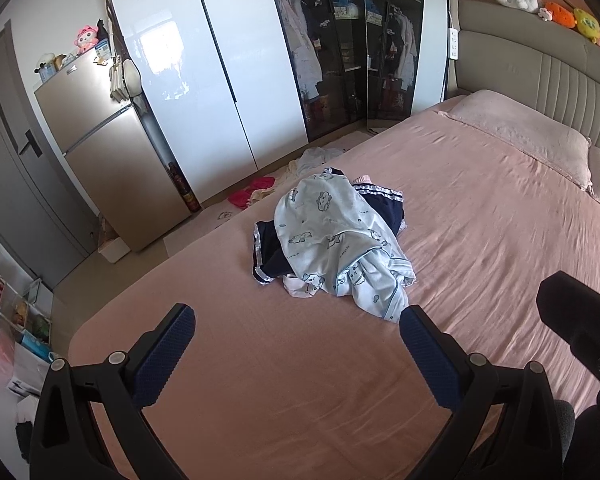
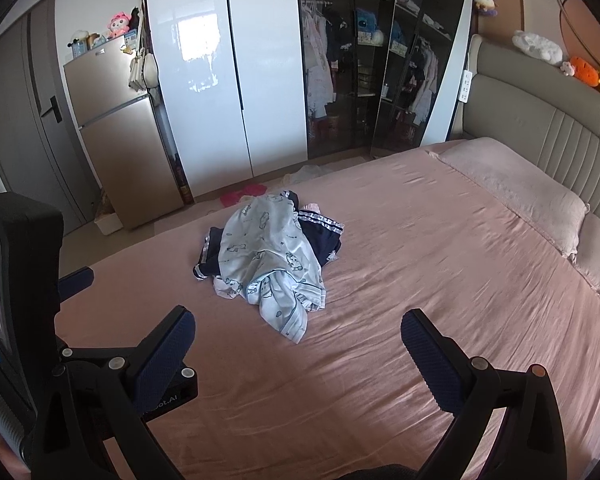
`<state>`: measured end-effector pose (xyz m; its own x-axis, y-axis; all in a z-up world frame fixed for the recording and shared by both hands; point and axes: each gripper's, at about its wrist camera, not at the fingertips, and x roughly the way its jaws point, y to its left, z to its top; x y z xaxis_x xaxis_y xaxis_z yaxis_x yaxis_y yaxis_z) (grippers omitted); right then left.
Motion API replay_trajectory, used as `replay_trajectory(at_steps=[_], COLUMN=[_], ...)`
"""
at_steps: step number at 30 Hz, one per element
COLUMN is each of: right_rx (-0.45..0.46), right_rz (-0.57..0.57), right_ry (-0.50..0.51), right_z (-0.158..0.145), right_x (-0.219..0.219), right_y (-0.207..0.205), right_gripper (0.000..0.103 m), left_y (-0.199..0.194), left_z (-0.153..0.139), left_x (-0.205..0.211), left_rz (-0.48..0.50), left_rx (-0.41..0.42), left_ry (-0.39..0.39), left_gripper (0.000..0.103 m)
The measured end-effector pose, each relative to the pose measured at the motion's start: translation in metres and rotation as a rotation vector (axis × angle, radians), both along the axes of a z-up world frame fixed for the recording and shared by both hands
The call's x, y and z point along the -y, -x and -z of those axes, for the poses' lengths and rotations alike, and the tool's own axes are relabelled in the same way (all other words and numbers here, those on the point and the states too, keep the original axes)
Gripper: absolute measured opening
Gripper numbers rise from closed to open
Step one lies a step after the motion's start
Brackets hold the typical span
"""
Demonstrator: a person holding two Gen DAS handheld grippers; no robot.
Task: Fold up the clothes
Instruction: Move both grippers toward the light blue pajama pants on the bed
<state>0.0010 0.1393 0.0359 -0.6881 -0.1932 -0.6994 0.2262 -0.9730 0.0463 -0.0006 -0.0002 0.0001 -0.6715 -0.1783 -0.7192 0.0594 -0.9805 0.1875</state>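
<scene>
A heap of clothes lies in the middle of a pink bed (image 1: 480,200). On top is a light blue garment with cartoon prints (image 1: 332,236), also in the right wrist view (image 2: 272,256). Under it is a dark navy garment with white trim (image 1: 380,208), also in the right wrist view (image 2: 324,236). My left gripper (image 1: 296,320) is open and empty, above the sheet just short of the heap. My right gripper (image 2: 298,328) is open and empty, near the heap's closest end. The left gripper's body (image 2: 16,280) shows at the left edge of the right wrist view.
Pink pillows (image 1: 528,136) and a beige headboard (image 1: 540,64) are at the right. A white and glass wardrobe (image 1: 260,60), a fridge (image 1: 112,152) and a door (image 1: 16,168) stand beyond the bed. Clothes lie on the floor (image 1: 256,192). A standing mirror (image 2: 420,60) leans there.
</scene>
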Motion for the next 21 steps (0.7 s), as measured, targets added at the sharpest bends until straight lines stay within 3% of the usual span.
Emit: replay_trajectory(at_steps=[21], right_rx=[0.075], right_rz=[-0.013], right_ry=[0.0], right_z=[0.028], right_x=[0.013], right_y=[0.079], right_gripper=[0.103], left_y=[0.074], left_z=[0.013], left_x=[-0.008], left_rz=[0.039], left_rx=[0.013], left_ry=[-0.041], left_gripper=[0.103])
